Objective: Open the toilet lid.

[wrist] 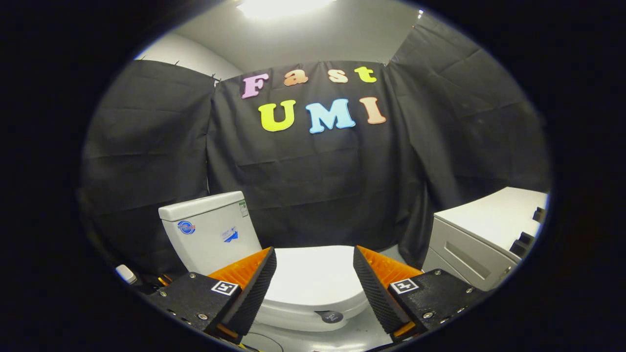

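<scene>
A white toilet stands ahead and below me. Its lid (pixel 313 278) lies flat and closed over the bowl. The white tank (pixel 210 232) rises behind the lid, to the left. My gripper (pixel 315 256) hangs above the lid with both fingers spread wide, and the lid shows in the gap between them. Nothing is held, and the fingers look clear of the lid. A small dark round tab (pixel 332 317) sits on the bowl's near rim, below the lid's front edge.
A white cabinet (pixel 481 234) with a flat top stands close on the right of the toilet. Black cloth walls close the booth behind and on both sides. A small white object (pixel 126 274) lies on the floor left of the tank.
</scene>
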{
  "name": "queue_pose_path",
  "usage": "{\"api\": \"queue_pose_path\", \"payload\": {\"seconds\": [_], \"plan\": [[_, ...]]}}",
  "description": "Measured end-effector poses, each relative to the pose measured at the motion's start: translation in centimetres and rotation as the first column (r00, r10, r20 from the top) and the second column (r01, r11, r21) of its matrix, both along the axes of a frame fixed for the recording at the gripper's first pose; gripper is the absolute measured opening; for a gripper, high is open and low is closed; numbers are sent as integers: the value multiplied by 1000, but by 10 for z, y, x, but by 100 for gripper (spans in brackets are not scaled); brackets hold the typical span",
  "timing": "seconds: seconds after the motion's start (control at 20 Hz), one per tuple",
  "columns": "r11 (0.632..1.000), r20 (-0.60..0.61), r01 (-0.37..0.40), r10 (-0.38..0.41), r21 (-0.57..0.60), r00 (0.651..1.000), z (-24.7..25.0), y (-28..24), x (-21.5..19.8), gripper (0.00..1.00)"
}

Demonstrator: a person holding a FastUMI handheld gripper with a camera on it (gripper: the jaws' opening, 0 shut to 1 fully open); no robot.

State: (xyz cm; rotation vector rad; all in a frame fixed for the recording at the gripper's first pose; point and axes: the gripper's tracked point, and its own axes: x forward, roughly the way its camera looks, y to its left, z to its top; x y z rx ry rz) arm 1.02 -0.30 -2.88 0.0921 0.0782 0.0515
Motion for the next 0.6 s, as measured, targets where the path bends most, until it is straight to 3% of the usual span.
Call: {"api": "queue_pose_path", "payload": {"seconds": [0.35,0.6], "plan": [[982,-119,-14,36,186,992,-39,-14,17,97],[943,-225,-6,86,334,971,-75,-23,27,95]]}}
